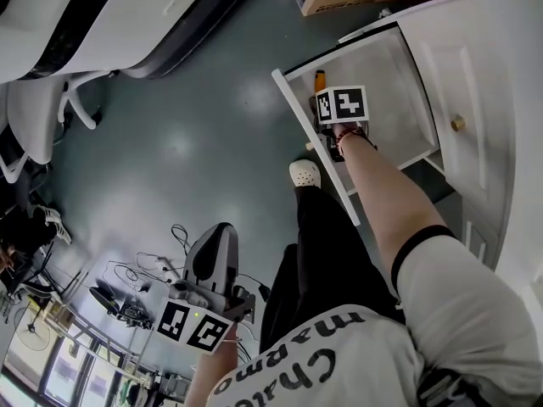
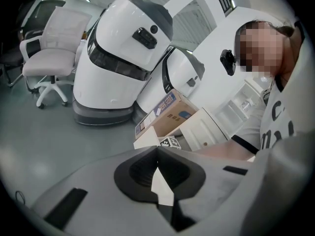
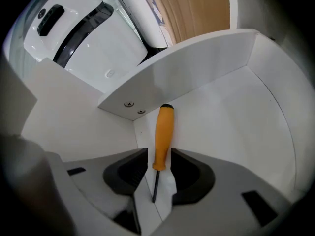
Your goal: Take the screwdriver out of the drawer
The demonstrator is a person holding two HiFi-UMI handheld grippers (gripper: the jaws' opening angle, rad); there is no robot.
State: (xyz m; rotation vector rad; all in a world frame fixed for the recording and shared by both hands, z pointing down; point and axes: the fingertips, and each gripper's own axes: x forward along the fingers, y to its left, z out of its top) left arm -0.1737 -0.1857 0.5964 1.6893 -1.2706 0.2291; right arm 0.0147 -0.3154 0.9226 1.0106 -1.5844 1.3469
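Right gripper view: spread jaws of the right gripper [image 3: 159, 156] astride the neck of the orange-handled screwdriver [image 3: 163, 132], pads clear of it on either side. Screwdriver flat on the floor of the white drawer [image 3: 236, 117], tucked into a corner along a wall, black-capped handle end away from the gripper. Beyond the drawer, a cardboard box [image 3: 197, 9] with large dark characters, cut off by the frame edge, unreadable.

Head view alone: a brass knob [image 1: 458, 123] on the cabinet door, upside-down lettering on the shirt, only partly legible.

Left gripper view alone: left gripper [image 2: 157, 154] with jaw tips pressed together on nothing, well apart from the drawer; blue label on the cardboard box, print too small.
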